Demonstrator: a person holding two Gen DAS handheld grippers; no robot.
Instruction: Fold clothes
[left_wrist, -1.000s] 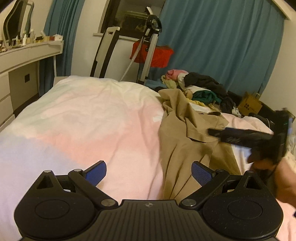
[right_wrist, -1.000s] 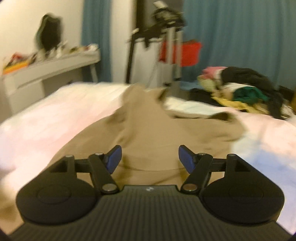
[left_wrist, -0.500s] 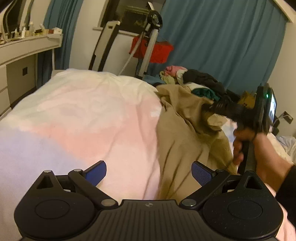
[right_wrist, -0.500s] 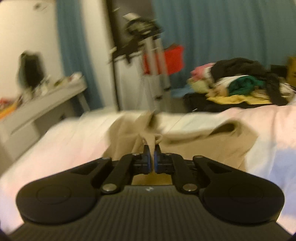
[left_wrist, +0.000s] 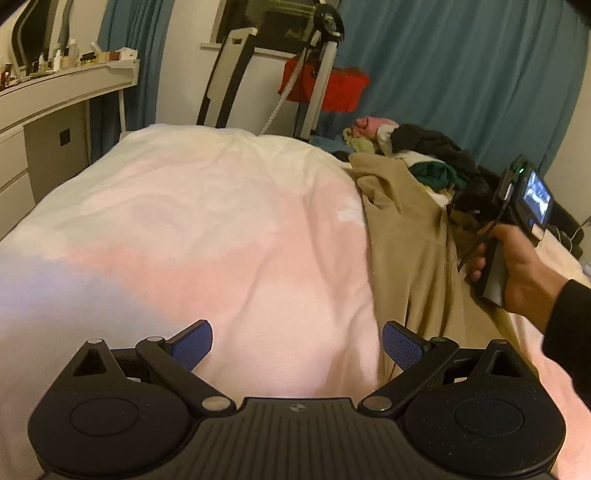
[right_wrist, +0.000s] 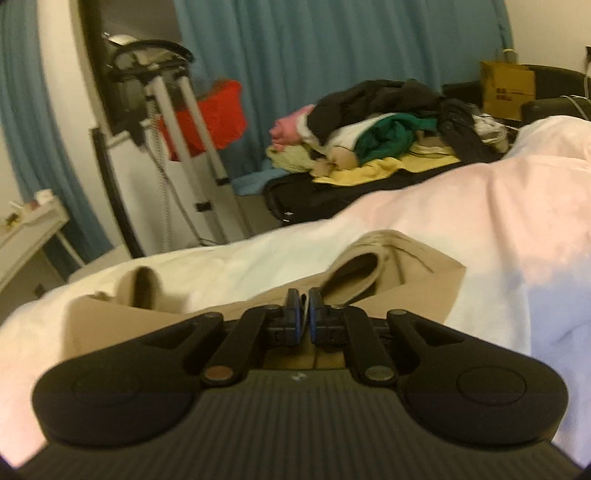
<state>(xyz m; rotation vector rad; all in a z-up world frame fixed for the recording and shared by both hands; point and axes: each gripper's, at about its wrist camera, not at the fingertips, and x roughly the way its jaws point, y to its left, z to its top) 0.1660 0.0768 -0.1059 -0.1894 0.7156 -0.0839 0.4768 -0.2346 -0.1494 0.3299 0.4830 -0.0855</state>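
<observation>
Jaws of right gripper (right_wrist: 303, 319) pinched nearly together on a thin edge of the tan garment (left_wrist: 410, 236), fabric showing in the narrow slit between the blue pads. Jaws of left gripper (left_wrist: 297, 341) spread wide, gripping nothing, hovering over bare pink-and-white duvet (left_wrist: 207, 221) just left of the cloth. Tan garment lying rumpled along the right side of the bed, bunched in long ridges, one end reaching toward the pile of clothes (right_wrist: 388, 129) beyond the bed's far edge. From the right wrist view, two open cuffs or leg ends (right_wrist: 356, 275) standing up ahead of the pinch; shirt or trousers, hard to tell. Right hand (left_wrist: 517, 266) wrapped round the gripper handle, held above the cloth.

Step in hand, by the look of it: getting the garment lifted or dragged by one edge so as to lay it flat on the open duvet. Not yet flat, no clean fold line visible. Next move calls for a second hold by the empty left jaws on a matching edge or corner, then tension between both grips to smooth out the ridges.
</observation>
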